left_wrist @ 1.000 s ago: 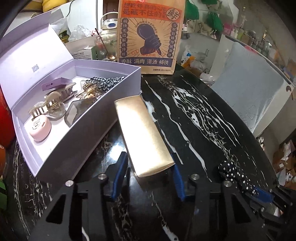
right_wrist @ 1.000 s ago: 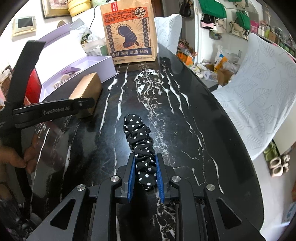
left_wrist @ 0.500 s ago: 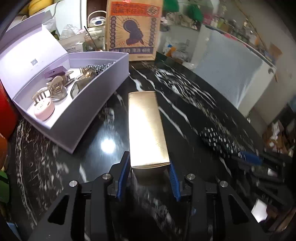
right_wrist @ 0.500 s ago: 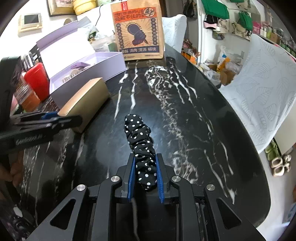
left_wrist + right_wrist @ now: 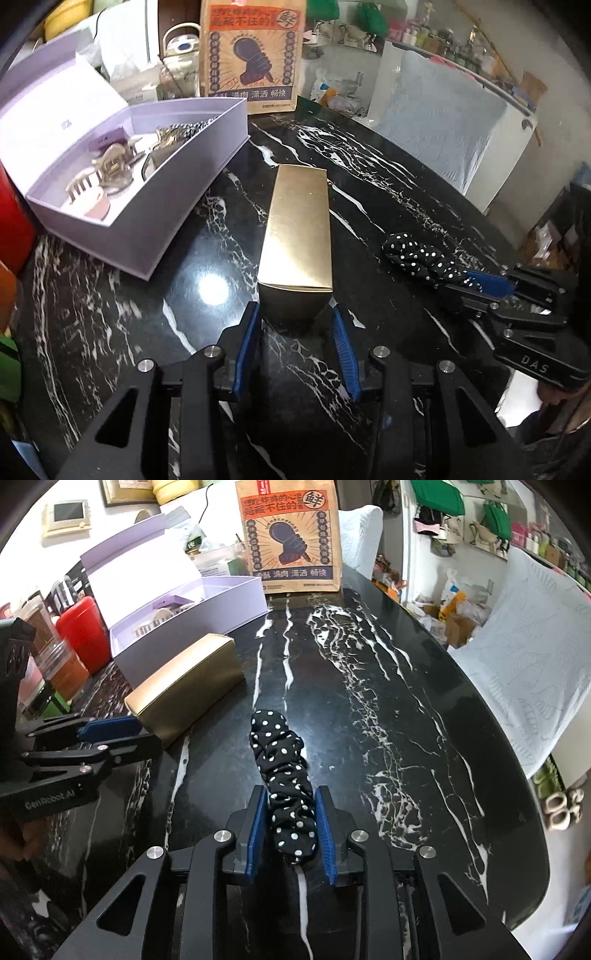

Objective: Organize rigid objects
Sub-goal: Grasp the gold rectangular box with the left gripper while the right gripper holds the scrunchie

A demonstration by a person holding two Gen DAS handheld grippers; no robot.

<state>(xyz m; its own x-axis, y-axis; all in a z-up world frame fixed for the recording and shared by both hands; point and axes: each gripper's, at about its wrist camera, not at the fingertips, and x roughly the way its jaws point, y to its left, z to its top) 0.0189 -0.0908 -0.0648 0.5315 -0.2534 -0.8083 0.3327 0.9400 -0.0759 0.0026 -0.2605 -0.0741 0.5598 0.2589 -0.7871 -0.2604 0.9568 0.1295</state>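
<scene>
A long gold box [image 5: 300, 229] lies on the black marble table [image 5: 369, 177]; its near end sits between the blue pads of my left gripper [image 5: 295, 325], which is shut on it. It also shows in the right wrist view [image 5: 184, 690]. My right gripper [image 5: 290, 812] is shut on a black polka-dot scrunchie [image 5: 284, 771], which stretches forward on the table. The scrunchie [image 5: 424, 258] and right gripper [image 5: 491, 286] show at right in the left wrist view. The left gripper [image 5: 107, 734] shows at left in the right wrist view.
An open lilac box [image 5: 155, 206] with hair clips [image 5: 110, 162] and a pink round case [image 5: 96, 205] stands left of the gold box. A brown paper bag [image 5: 253, 55] stands at the back. Red canister [image 5: 83, 635] and jars stand at far left. The table edge curves at right.
The left gripper has closed on the gold box's near end and swung it away from the lilac box. The right gripper keeps hold of the scrunchie and has shifted slightly.
</scene>
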